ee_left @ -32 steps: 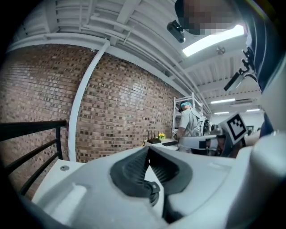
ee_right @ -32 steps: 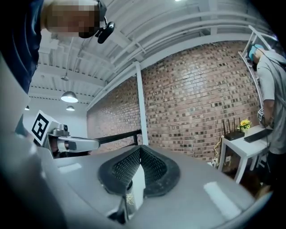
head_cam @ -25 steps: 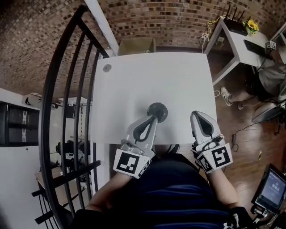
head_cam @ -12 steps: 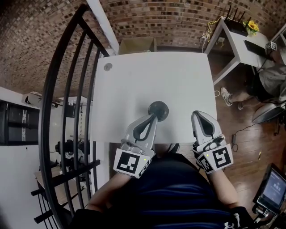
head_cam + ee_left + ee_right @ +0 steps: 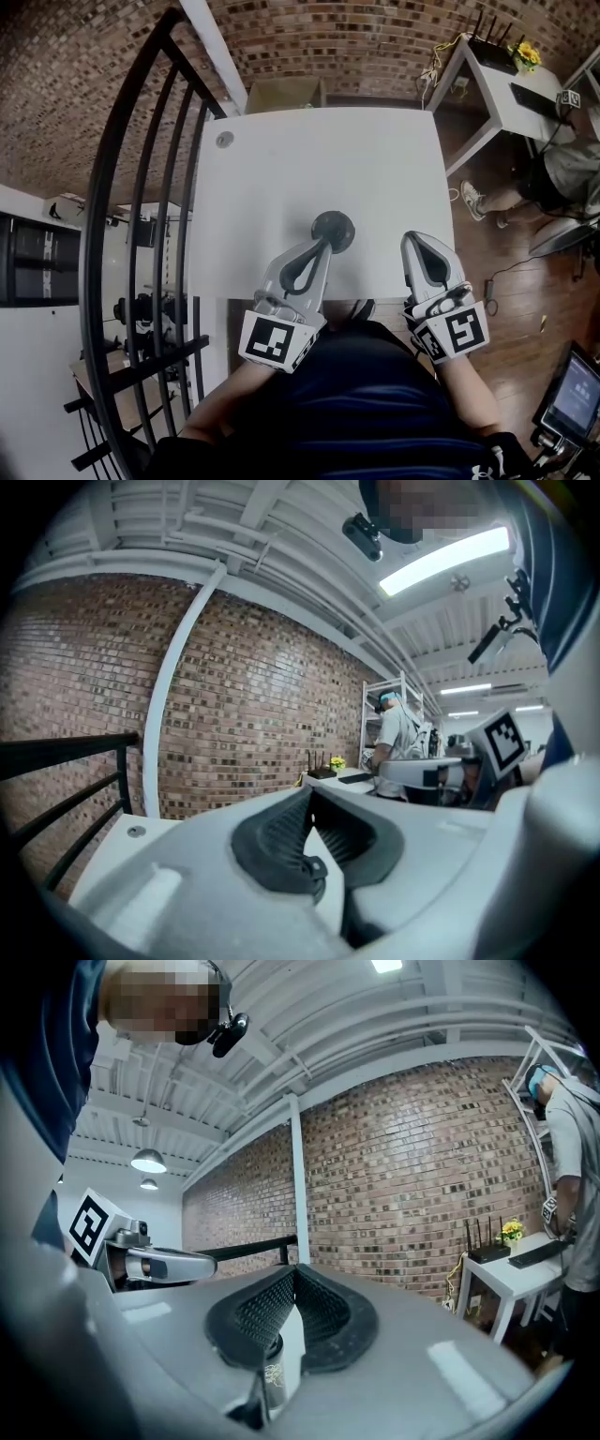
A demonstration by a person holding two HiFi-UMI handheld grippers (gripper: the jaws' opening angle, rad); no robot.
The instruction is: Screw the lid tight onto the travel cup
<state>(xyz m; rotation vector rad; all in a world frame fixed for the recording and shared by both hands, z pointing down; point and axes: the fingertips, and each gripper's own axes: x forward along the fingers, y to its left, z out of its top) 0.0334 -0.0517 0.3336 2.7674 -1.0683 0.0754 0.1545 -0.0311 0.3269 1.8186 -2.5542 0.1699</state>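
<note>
The travel cup (image 5: pixel 333 230) stands on the white surface (image 5: pixel 309 159), a little right of its middle and toward the near edge. It is seen from straight above, so only its dark round lid (image 5: pixel 335 225) shows. Whether the lid is screwed down cannot be told.

The left gripper (image 5: pixel 323 246) lies at the near edge and slants toward the far right, with its tip right at the near left rim of the lid. In the left gripper view its ribbed dark fingers (image 5: pixel 272 841) meet at the tip (image 5: pixel 309 792). Only the bowed gap stays open behind the tip, bare surface shows through it, and the fingers hold nothing.

The right gripper (image 5: pixel 417 237) rests near the surface's near right corner. It points away from the person and sits well apart from the cup. Its fingers (image 5: pixel 248 1312) are likewise closed tip to tip (image 5: pixel 295 1267). Low in the gap between them a small pale printed piece shows, and I cannot tell what it is.

A black railing (image 5: pixel 141 234) runs along the left. A brick wall (image 5: pixel 356 37) stands at the far side, and a small white side table (image 5: pixel 511 89) is at the far right.
</note>
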